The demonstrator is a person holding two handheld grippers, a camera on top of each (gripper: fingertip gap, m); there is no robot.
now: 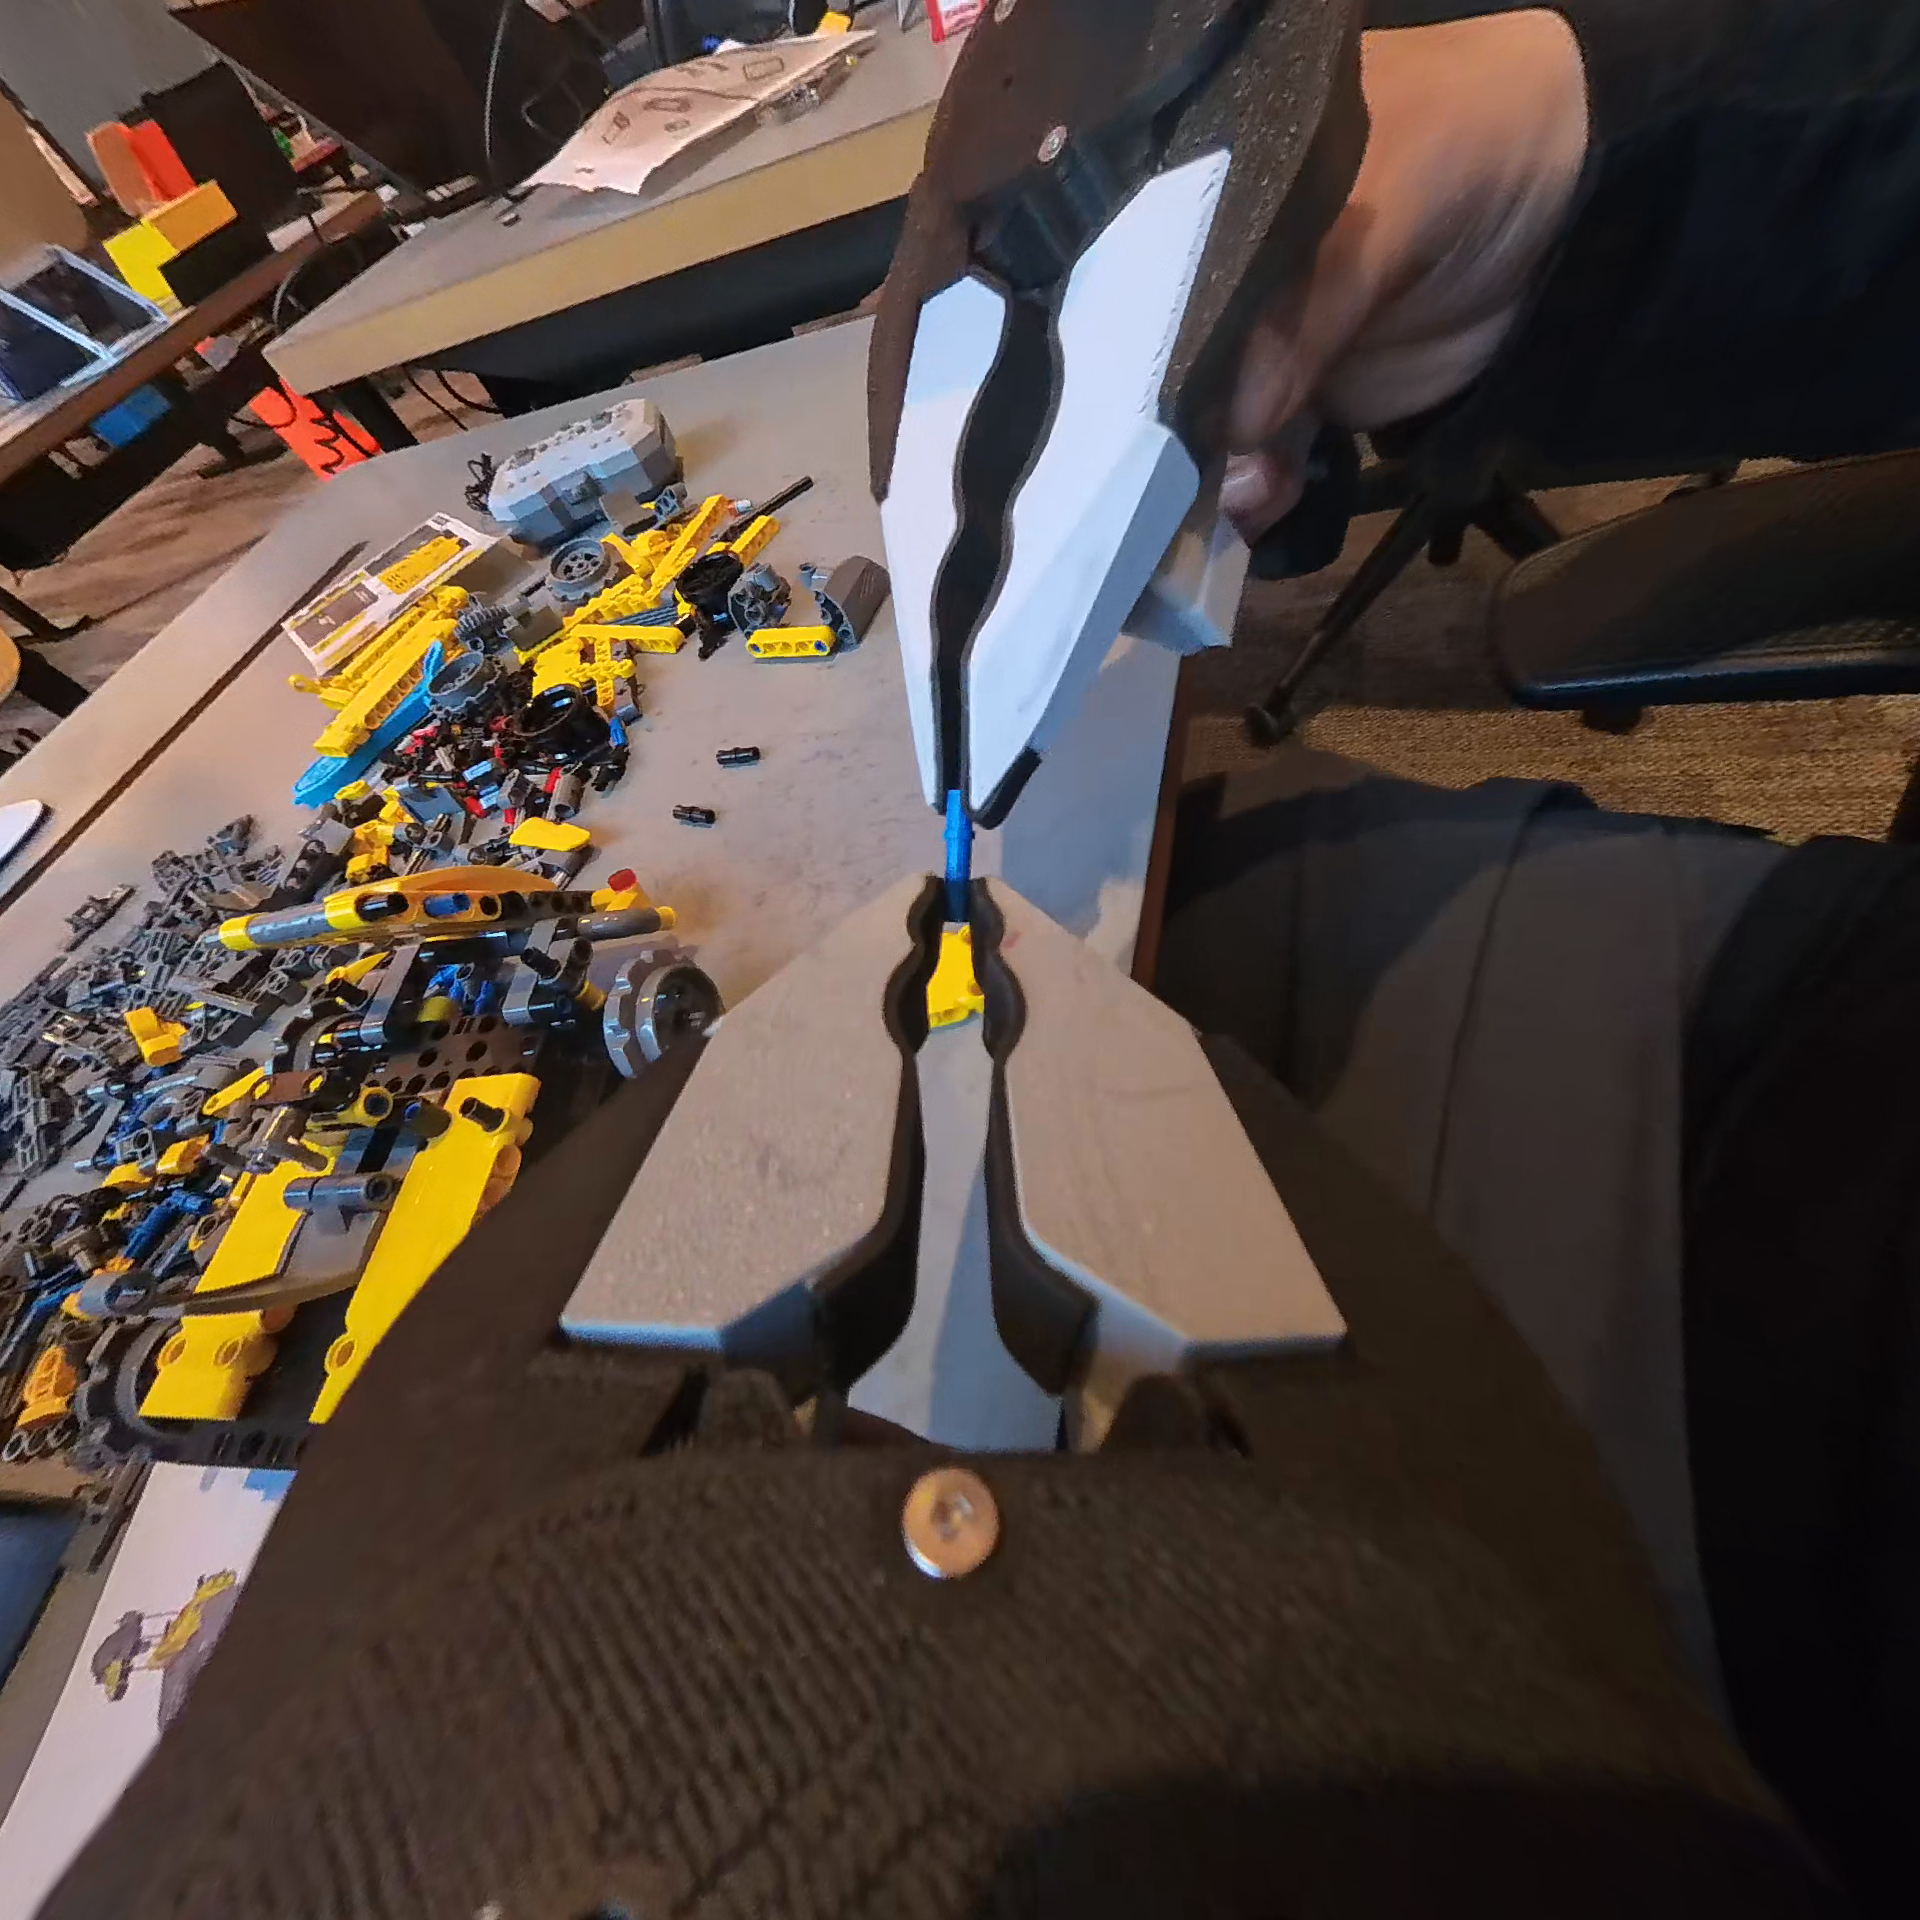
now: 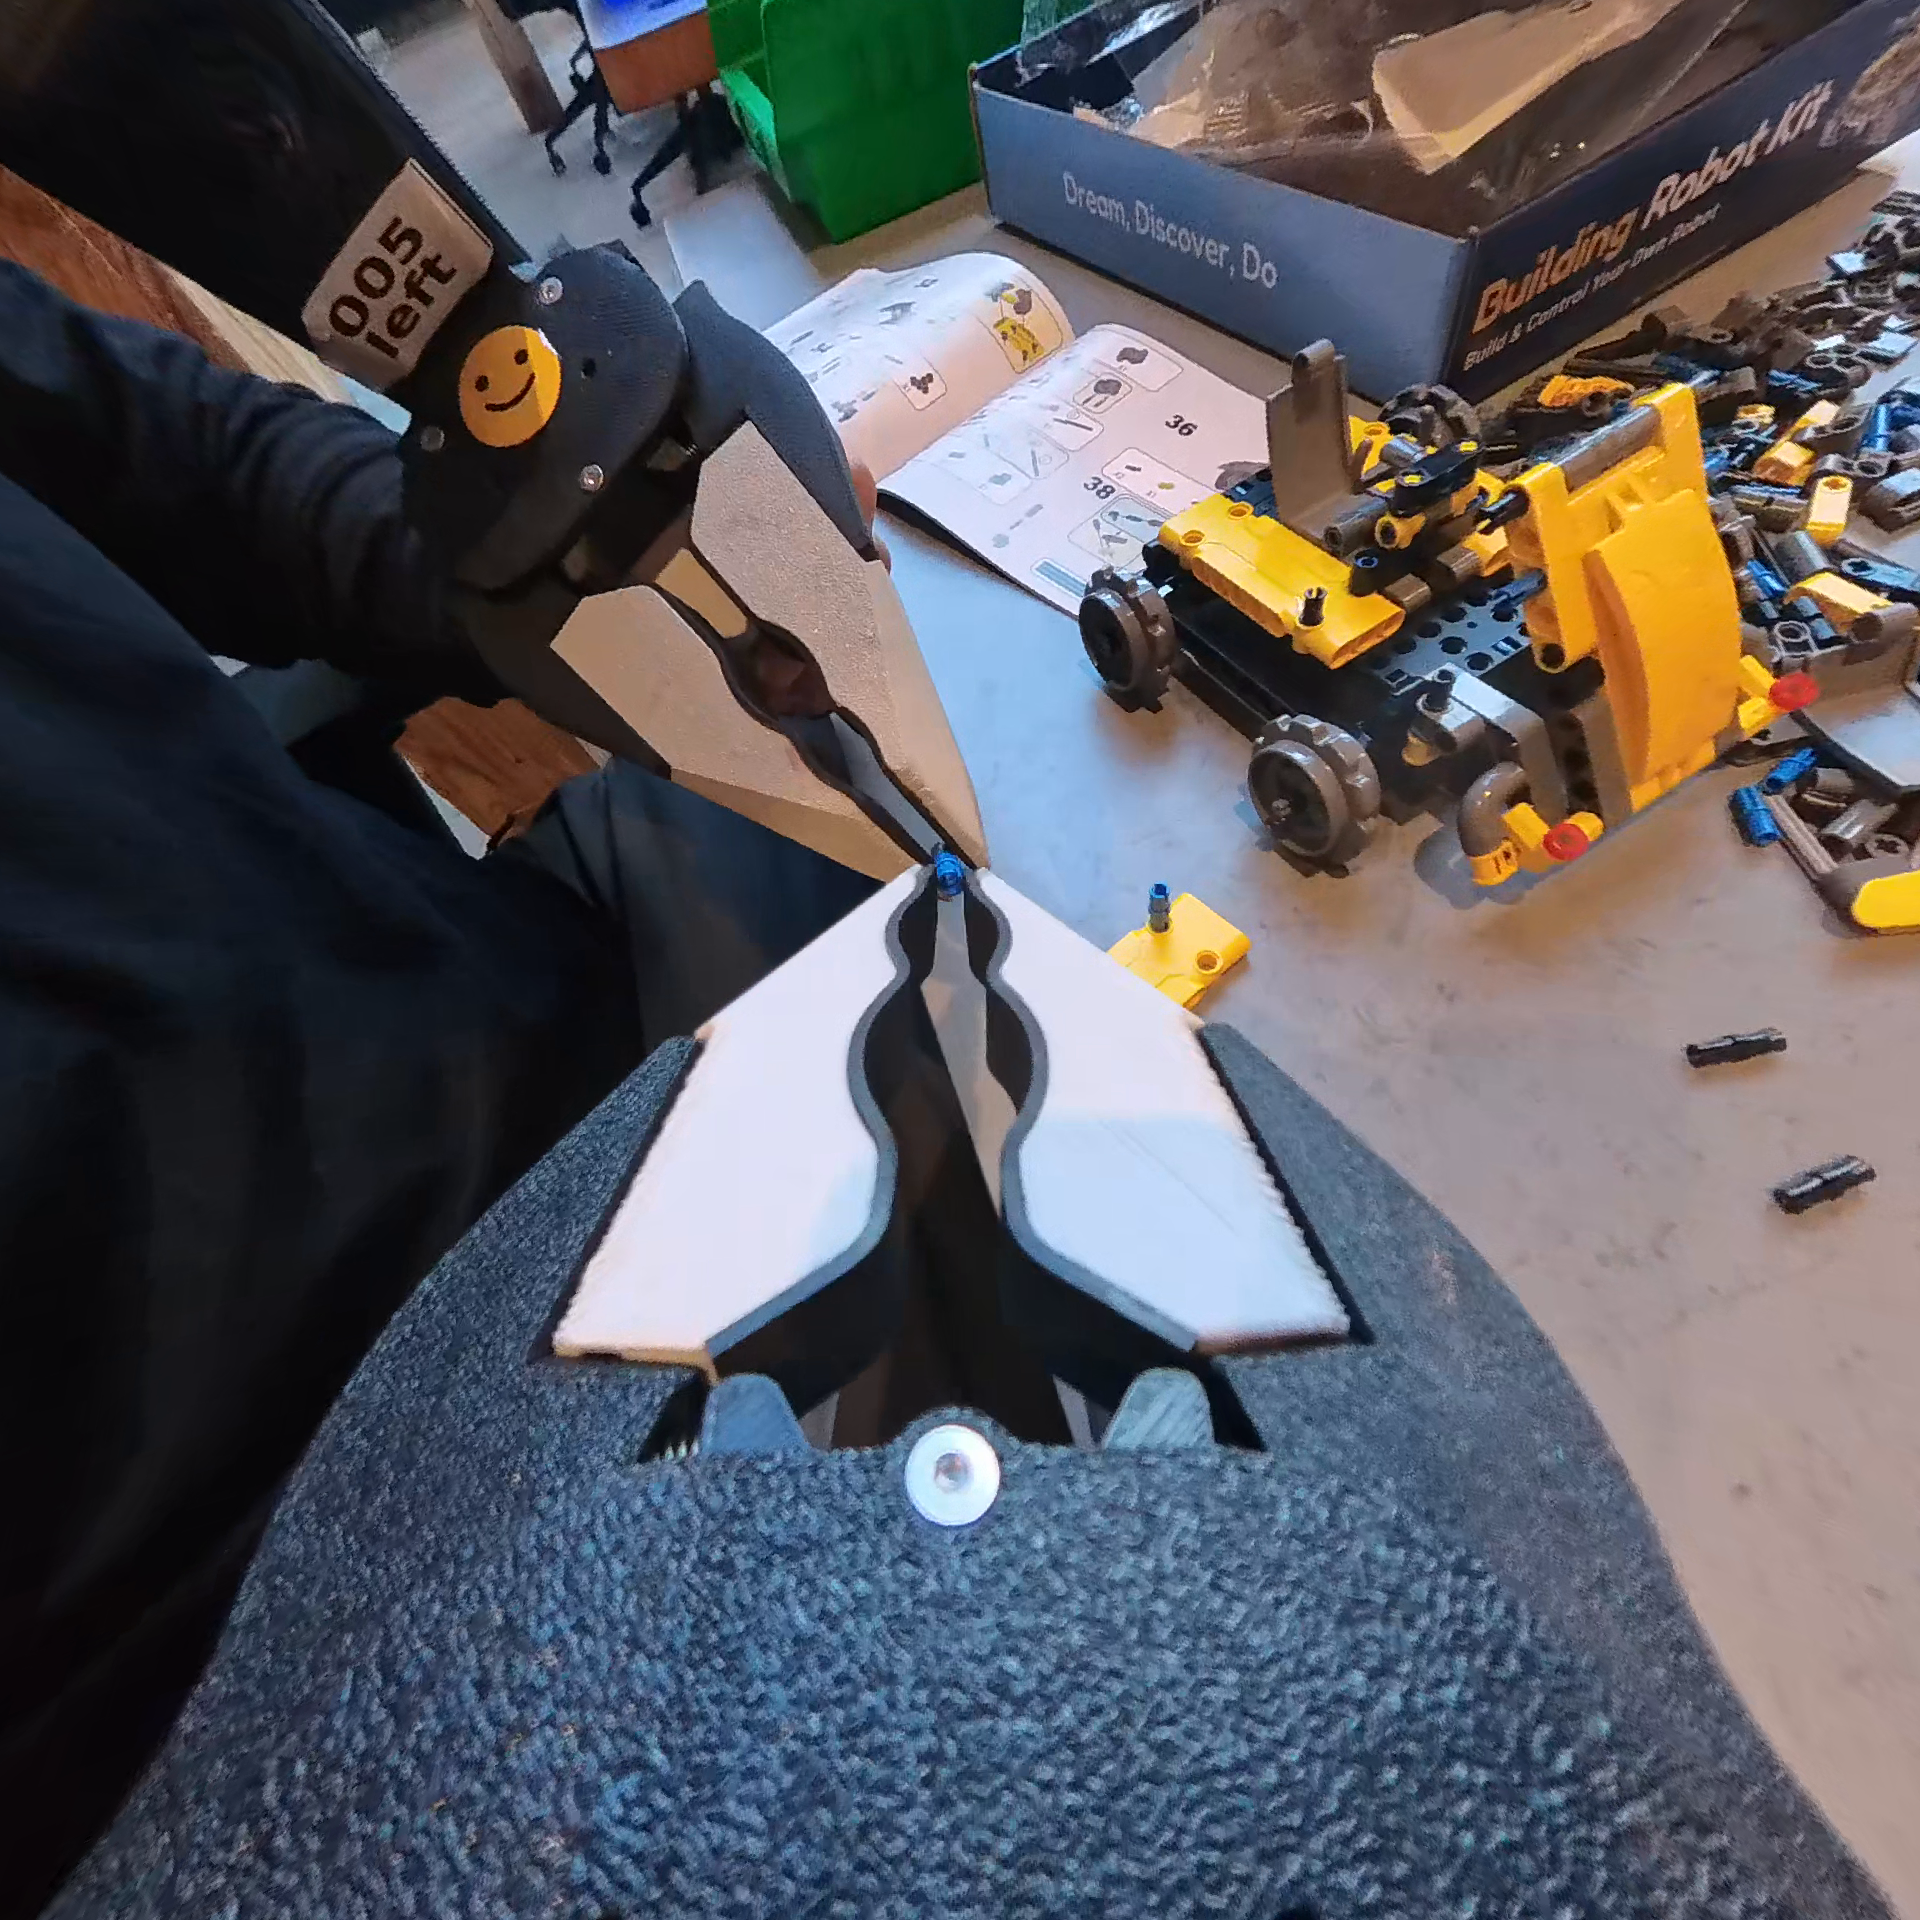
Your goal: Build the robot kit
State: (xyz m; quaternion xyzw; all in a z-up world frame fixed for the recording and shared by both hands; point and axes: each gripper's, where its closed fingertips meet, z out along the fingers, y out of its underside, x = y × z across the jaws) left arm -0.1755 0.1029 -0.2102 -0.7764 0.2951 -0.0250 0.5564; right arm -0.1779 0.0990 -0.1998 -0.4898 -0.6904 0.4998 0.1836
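**Two grippers meeting at a blue pin**

We see the left gripper (image 1: pixel 951 904) clenched on a small yellow piece (image 1: pixel 954 982), from which a blue pin (image 1: pixel 957 847) stands out. The right gripper (image 2: pixel 945 871), tilted steeply down from above, pinches that pin's far end. Both meet just over the grey table's (image 1: pixel 831 790) near edge, above the person's lap. Bare tabletop separates them from the yellow vehicle (image 2: pixel 1455 644) and two black pins (image 2: pixel 1735 1047).
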